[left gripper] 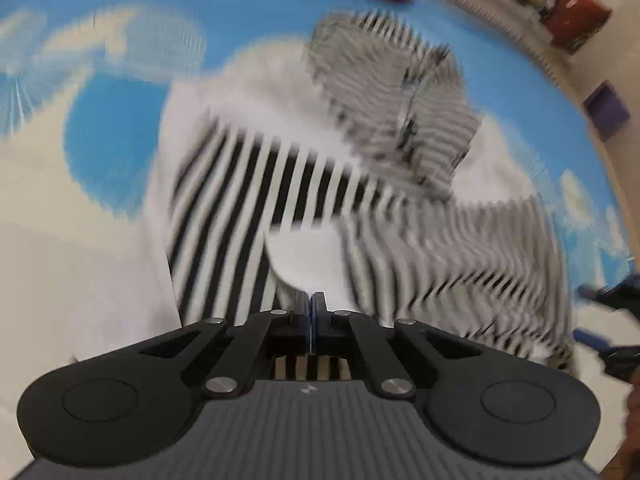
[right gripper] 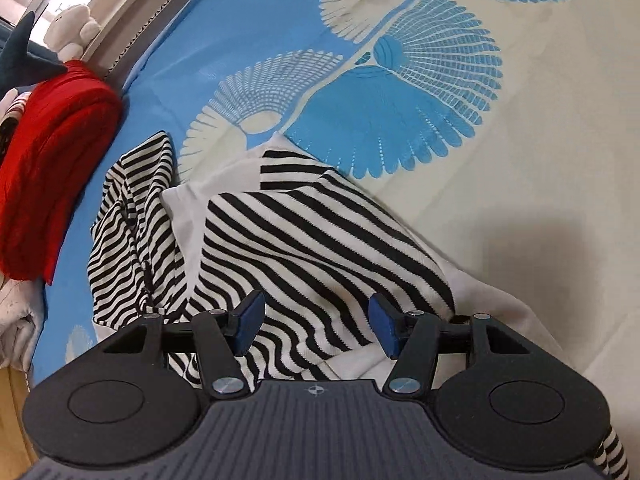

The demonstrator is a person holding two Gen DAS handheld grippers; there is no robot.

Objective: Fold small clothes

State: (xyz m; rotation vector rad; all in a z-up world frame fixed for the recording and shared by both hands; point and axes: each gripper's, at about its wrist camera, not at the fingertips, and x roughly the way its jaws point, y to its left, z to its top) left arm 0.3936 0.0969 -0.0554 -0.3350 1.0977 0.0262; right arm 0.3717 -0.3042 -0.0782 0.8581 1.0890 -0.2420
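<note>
A black-and-white striped garment with white panels (left gripper: 256, 184) lies crumpled on a blue and cream patterned bed cover (left gripper: 112, 148); the left wrist view is blurred. My left gripper (left gripper: 311, 304) is shut, its fingertips pinching the white edge of the garment at its near side. In the right wrist view the same striped garment (right gripper: 304, 240) lies bunched, with one sleeve (right gripper: 132, 224) trailing to the left. My right gripper (right gripper: 316, 328) hovers just over the striped cloth, open, and its blue pads (right gripper: 250, 326) stand wide apart with nothing pressed between them.
A folded red garment (right gripper: 52, 168) lies left of the striped one, near the bed's edge. Plush toys (right gripper: 74, 26) sit beyond it by the window. A pale cloth pile (right gripper: 16, 316) lies at the far left. The bed cover (right gripper: 520, 200) stretches on to the right.
</note>
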